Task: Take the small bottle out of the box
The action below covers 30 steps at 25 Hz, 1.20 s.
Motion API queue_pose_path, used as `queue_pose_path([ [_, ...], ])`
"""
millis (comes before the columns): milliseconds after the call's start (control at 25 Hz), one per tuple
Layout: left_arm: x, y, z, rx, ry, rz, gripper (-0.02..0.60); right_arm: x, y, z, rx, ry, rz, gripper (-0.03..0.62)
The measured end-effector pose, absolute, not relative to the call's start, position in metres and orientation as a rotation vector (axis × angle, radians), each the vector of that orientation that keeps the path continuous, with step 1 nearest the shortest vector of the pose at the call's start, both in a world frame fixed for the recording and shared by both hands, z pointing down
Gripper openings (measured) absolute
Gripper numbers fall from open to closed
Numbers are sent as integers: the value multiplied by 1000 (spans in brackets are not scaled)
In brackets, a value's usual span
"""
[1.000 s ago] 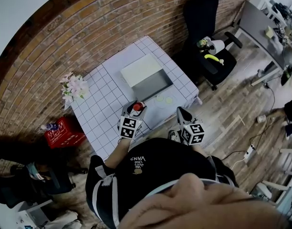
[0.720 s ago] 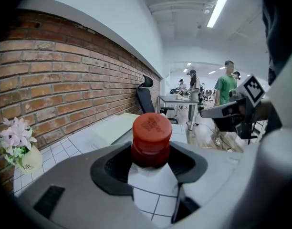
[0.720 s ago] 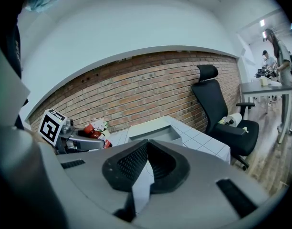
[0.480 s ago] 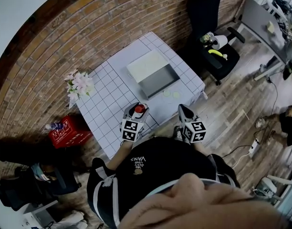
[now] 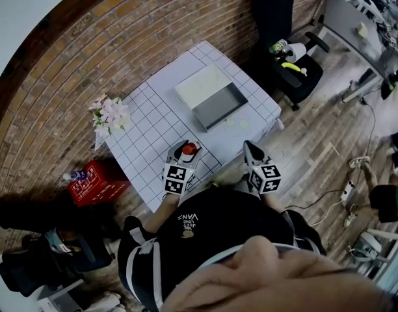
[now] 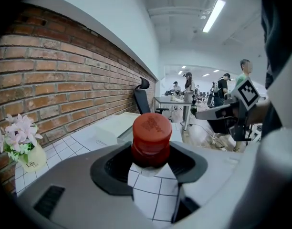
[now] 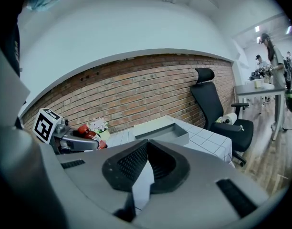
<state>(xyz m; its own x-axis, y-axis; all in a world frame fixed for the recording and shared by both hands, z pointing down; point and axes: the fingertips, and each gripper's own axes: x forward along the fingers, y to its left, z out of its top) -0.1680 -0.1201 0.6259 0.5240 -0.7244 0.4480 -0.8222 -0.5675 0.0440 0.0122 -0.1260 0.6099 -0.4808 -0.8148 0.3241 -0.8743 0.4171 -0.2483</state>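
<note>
Clearly the small bottle (image 6: 151, 138) is out of the box (image 5: 218, 117), clamped below its red cap by the left gripper (image 5: 185, 151) over the near edge of the grid-clothed table (image 5: 147, 129). Any slackening could drop it onto the wooden floor (image 5: 316, 142). The right gripper (image 7: 145, 151) has its jaws together, empty. A brick wall (image 5: 88, 51) runs along the far side, with flowers (image 5: 108, 114) to the left and an office chair (image 5: 296, 70) to the right.

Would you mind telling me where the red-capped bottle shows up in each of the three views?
Head view: bottle just below centre, in the left gripper.
Left gripper view: bottle at centre, gripped between the jaws, cap towards the camera.
Right gripper view: bottle at the left edge, lying in the left gripper.
Shared landmark: the flowers by the brick wall.
</note>
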Motion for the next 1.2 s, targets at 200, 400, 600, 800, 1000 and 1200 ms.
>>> queue_pose_path([
  [200, -170, -114, 621, 2504, -1333, 544, 225, 13, -125, 607, 1491, -2526, 566, 2],
  [400, -164, -105, 620, 2464, -1366, 549, 225, 21, -123, 604, 1447, -2534, 562, 2],
  [600, -152, -96, 621, 2444, -1378, 556, 225, 32, -121, 603, 1418, -2548, 545, 2],
  [800, -140, -89, 621, 2421, -1399, 549, 225, 45, -115, 608, 1391, -2545, 559, 0],
  [1000, -133, -80, 623, 2397, -1422, 547, 225, 52, -109, 611, 1370, -2550, 575, 2],
  [1200, -128, -74, 625, 2375, -1437, 553, 225, 57, -106, 617, 1341, -2552, 571, 0],
])
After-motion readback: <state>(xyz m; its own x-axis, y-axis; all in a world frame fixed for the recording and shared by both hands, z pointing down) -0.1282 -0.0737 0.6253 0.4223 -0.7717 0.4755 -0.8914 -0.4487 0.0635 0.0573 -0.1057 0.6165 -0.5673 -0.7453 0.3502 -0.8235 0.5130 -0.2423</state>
